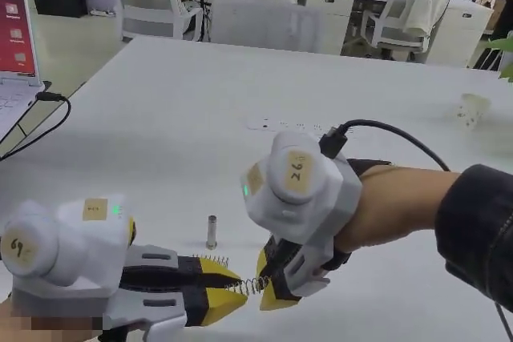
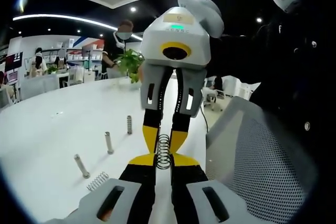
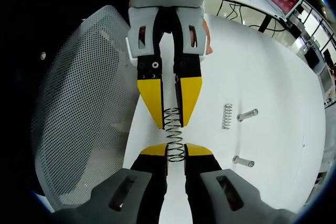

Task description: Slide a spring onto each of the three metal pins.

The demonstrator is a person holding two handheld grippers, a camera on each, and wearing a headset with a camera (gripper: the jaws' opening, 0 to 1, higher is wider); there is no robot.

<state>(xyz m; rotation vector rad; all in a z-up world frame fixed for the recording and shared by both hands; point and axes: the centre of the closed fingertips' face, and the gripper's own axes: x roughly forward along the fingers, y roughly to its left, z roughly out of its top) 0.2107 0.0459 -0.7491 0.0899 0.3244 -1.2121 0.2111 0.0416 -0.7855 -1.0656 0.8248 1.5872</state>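
**Two grippers sharing one spring over the pin row.** The white table (image 1: 160,118) is the work surface, and I hold both tools nose to nose above its near edge. The left gripper (image 2: 163,162) comes in from the lower left of the head view. Its jaws are pressed together on one end of the held spring (image 3: 174,129). The right gripper (image 3: 176,151), on the dark-sleeved arm, faces it and pinches the other end of that spring between its yellow tips. The coil bridges the short gap between the two noses. To one side of the grippers, the left gripper view shows three metal pins in a row on the table: the nearest pin (image 2: 81,165), the middle pin (image 2: 108,142) and the farthest pin (image 2: 129,124). The first two are bare. The farthest looks ribbed, and I cannot tell whether it carries a coil. A loose spring (image 2: 98,180) lies flat just beside the nearest pin's base.
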